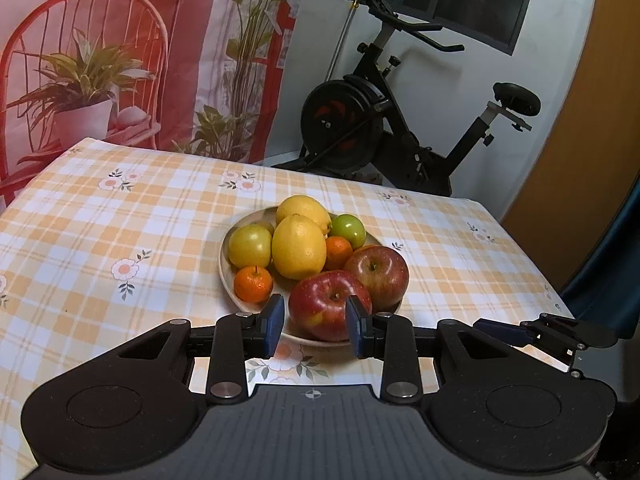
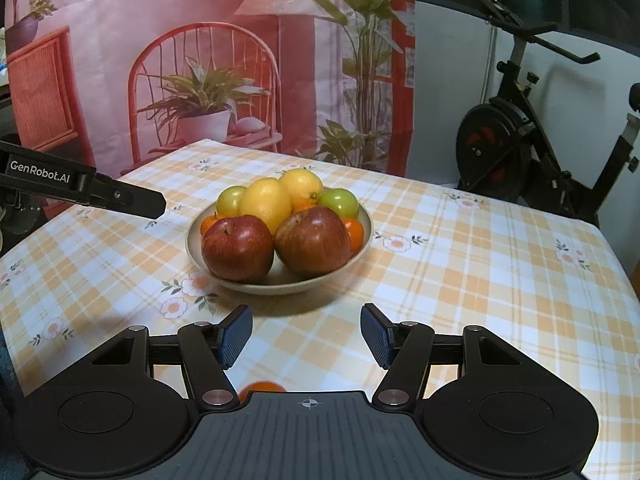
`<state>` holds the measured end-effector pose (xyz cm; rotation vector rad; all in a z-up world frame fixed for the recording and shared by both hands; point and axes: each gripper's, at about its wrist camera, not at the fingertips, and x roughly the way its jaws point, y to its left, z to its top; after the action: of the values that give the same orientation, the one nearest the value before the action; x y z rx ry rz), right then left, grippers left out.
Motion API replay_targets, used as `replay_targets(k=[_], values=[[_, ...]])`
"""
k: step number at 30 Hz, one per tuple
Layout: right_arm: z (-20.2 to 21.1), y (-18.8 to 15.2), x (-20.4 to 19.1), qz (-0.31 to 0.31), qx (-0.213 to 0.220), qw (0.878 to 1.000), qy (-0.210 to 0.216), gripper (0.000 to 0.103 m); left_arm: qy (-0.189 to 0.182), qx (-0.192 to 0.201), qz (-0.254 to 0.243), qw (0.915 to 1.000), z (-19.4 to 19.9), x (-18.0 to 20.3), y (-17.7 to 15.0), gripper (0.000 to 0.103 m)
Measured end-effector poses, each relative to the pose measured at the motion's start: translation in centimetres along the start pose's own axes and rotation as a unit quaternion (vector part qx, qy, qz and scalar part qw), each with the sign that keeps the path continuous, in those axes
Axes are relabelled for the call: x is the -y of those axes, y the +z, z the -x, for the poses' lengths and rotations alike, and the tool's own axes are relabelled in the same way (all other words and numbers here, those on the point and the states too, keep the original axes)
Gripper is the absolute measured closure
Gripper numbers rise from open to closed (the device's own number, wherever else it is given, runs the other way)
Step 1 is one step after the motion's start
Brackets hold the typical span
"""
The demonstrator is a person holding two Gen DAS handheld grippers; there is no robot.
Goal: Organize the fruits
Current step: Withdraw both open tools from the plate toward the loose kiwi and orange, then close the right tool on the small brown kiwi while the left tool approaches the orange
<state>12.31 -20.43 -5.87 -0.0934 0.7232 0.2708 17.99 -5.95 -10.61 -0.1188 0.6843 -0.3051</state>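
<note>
A beige bowl (image 1: 228, 276) (image 2: 195, 248) on the checked tablecloth holds two red apples (image 1: 326, 306) (image 2: 236, 248), two lemons (image 1: 298, 246) (image 2: 266, 200), two green fruits (image 1: 349, 229) (image 2: 339, 201) and two mandarins (image 1: 253, 284) (image 2: 354, 232). My left gripper (image 1: 315, 326) hovers just short of the bowl's near rim. Its blue pads stand a narrow gap apart with nothing pressed between them. In the right wrist view that left gripper (image 2: 120, 196) reaches in left of the bowl, apart from it. My right gripper (image 2: 306, 336) is open over bare cloth in front of the bowl. An orange fruit (image 2: 262, 386) peeks out beneath it, mostly hidden.
The table (image 1: 120, 220) ends at a far edge before a printed backdrop (image 2: 200, 60). An exercise bike (image 1: 380, 128) (image 2: 520, 140) stands behind the table's far right corner. My right gripper (image 1: 552, 334) shows at the right of the left wrist view.
</note>
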Motion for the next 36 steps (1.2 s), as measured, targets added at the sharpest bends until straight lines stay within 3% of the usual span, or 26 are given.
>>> replay_targets(k=[17, 28, 36], values=[[2.4, -3.6, 1.9, -0.014, -0.002, 1.0, 0.009, 0.046, -0.007, -0.021, 0.008, 0.9997, -0.3, 1.0, -2.2, 0.069], [3.3, -5.6, 0.4, 0.002, -0.02, 0.999, 0.046, 0.047, -0.011, -0.034, -0.001, 0.9994, -0.3, 1.7, -2.9, 0.068], [3.1, -6.6, 0.4, 0.002, -0.039, 0.997, 0.067, 0.064, -0.006, -0.04, -0.004, 0.9992, -0.3, 2.0, -3.2, 0.068]])
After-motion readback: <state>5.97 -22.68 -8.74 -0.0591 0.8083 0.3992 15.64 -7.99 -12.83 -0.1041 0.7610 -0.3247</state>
